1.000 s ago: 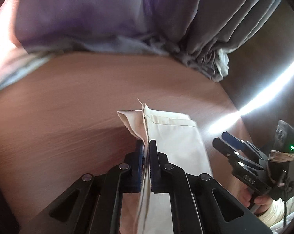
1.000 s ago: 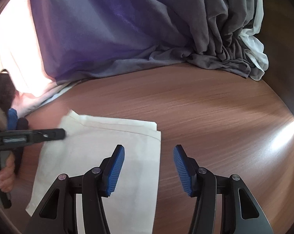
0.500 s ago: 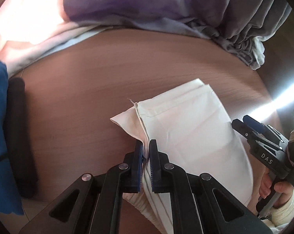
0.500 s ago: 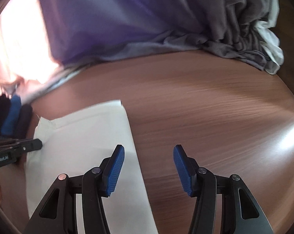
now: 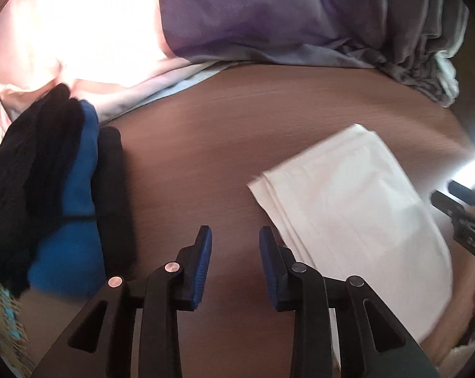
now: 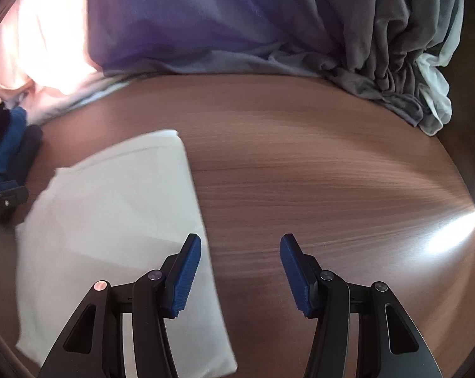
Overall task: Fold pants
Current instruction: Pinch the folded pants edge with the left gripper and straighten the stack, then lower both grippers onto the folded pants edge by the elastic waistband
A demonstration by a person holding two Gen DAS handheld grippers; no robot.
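The left gripper [image 5: 234, 264] is opening over bare wooden table [image 5: 190, 163], nothing between its fingers. The right gripper [image 6: 240, 277] hangs open, empty. Folded cream pants [image 6: 111, 208] lie flat between them; grey curtains [image 6: 379, 31] hang beyond.

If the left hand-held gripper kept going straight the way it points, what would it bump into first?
Most likely the bare wooden table. The left hand-held gripper has nothing between its opening jaws. The folded white pants lie off to its right and the dark clothes pile to its left.
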